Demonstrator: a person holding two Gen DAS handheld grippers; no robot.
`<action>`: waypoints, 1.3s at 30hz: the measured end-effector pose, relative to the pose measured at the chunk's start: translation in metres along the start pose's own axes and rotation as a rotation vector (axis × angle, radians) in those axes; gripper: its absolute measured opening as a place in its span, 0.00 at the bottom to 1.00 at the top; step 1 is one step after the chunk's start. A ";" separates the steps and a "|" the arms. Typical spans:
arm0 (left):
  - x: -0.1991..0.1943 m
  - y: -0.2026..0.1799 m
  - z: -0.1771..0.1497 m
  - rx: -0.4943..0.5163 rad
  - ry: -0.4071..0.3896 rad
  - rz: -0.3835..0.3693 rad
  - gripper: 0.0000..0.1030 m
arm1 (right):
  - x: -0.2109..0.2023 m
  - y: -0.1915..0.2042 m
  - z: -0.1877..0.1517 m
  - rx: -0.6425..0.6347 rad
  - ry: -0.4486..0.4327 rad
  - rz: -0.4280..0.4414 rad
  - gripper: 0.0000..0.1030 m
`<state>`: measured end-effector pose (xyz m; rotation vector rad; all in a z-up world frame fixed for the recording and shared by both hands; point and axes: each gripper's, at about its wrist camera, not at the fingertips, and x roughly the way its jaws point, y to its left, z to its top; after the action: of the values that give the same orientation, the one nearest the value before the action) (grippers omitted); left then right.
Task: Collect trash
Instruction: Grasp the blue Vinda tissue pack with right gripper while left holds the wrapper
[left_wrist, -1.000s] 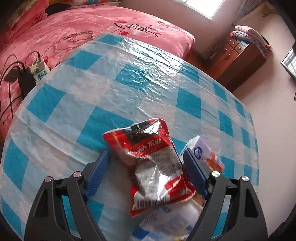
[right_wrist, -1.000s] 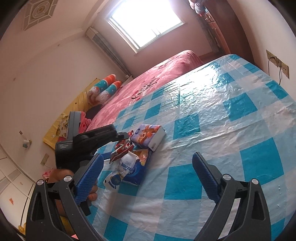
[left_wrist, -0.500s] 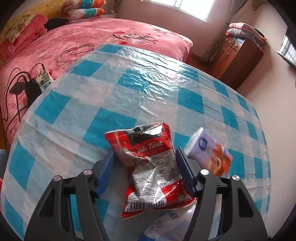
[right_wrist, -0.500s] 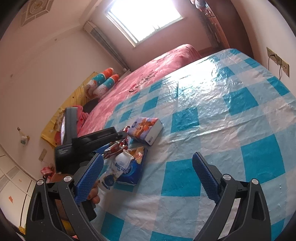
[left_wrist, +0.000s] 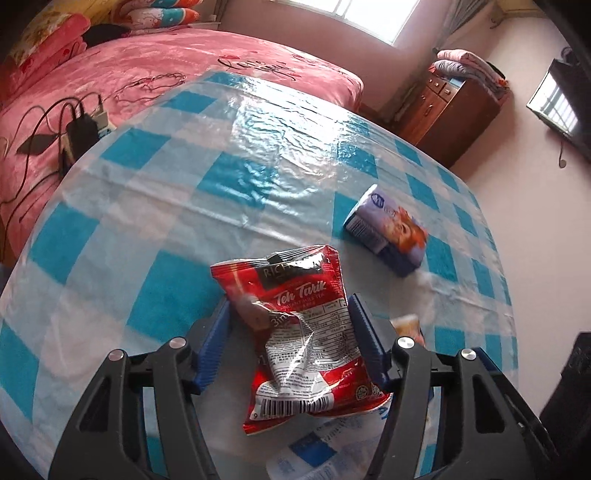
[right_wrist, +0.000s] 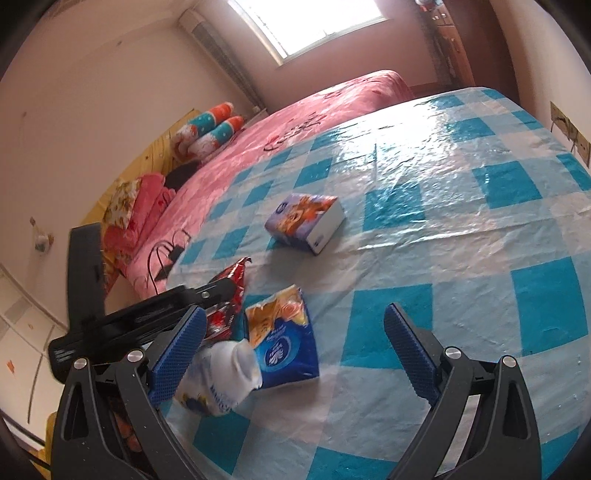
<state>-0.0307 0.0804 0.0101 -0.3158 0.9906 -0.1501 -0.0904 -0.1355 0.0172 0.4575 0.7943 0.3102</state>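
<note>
Left gripper (left_wrist: 290, 325) jaws closing, clamped on one crumpled red foil tea sachet (left_wrist: 303, 332) over the blue-checked plastic tablecloth (left_wrist: 258, 147). Right gripper (right_wrist: 293, 354) released, empty. On the cloth: one lilac tissue pack (right_wrist: 304, 221), one blue wrapper (right_wrist: 284, 343), one white pouch (right_wrist: 221, 380).

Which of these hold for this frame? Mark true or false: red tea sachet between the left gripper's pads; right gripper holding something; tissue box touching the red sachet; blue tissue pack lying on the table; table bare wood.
1. The red tea sachet sits between the left gripper pads, whose jaws are closing. True.
2. The right gripper holds something. False: its jaws stand wide with nothing between them.
3. The tissue box touches the red sachet. False: it lies apart, farther out.
4. The blue tissue pack lies on the table. True.
5. The table is bare wood. False: a blue-checked cover lies on it.
</note>
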 end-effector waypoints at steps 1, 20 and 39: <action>-0.003 0.004 -0.002 -0.005 -0.002 0.000 0.62 | 0.002 0.003 -0.002 -0.015 0.009 -0.004 0.93; -0.047 0.074 -0.032 -0.024 -0.022 -0.001 0.62 | 0.015 0.040 -0.021 -0.142 0.054 -0.071 0.93; -0.070 0.110 -0.050 0.007 -0.046 -0.040 0.62 | 0.024 0.058 -0.039 -0.309 0.076 -0.411 0.93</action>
<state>-0.1125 0.1936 0.0039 -0.3316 0.9383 -0.1821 -0.1091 -0.0644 0.0075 -0.0120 0.8765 0.0632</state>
